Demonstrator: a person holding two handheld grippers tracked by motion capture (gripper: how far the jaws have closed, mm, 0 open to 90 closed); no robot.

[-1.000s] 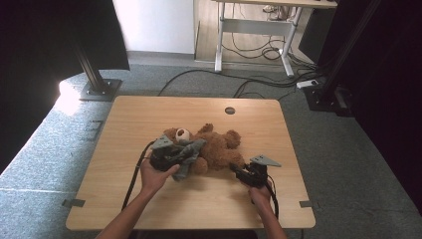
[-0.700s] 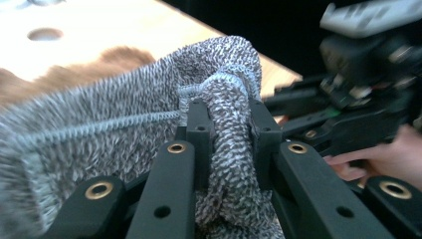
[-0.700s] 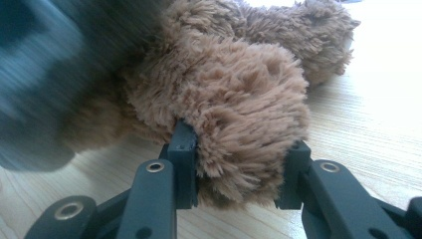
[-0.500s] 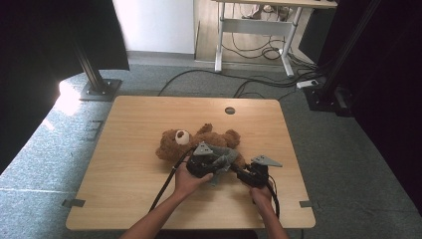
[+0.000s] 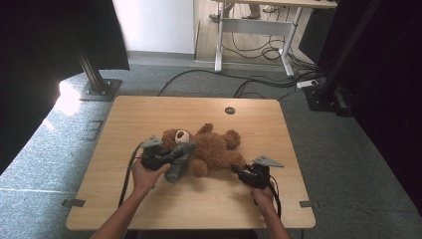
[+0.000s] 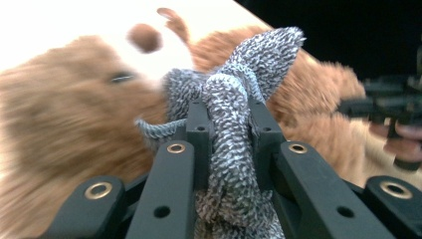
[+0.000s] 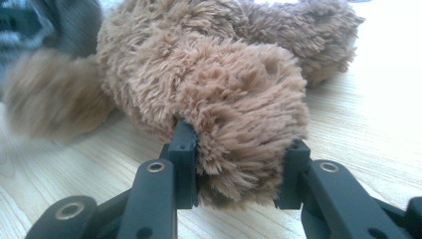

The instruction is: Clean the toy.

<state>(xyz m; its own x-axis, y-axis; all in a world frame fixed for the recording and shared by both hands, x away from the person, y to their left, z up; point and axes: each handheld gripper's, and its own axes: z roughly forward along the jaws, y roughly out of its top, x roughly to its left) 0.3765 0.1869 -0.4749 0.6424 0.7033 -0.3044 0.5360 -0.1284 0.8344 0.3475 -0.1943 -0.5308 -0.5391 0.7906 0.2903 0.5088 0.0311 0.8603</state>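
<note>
A brown teddy bear (image 5: 215, 147) lies on its back in the middle of the wooden table (image 5: 149, 114), head to the left. My left gripper (image 5: 170, 156) is shut on a grey knitted cloth (image 5: 178, 164) beside the bear's head. In the left gripper view the cloth (image 6: 239, 74) is pinched between the jaws of the left gripper (image 6: 231, 107), with the bear's face (image 6: 64, 124) blurred behind it. My right gripper (image 5: 238, 170) is at the bear's lower right. In the right gripper view it (image 7: 239, 144) is shut on the bear's furry leg (image 7: 239, 94).
A small round hole (image 5: 229, 110) sits near the table's far edge. Bare wood lies to the left, front and far right of the bear. On the carpet behind are cables (image 5: 259, 84), a black stand base (image 5: 95, 88) and a desk frame (image 5: 249, 35).
My left gripper swung right over the bear's belly with the grey cloth, then came back left to the bear's head. The right gripper has kept still on the leg.
</note>
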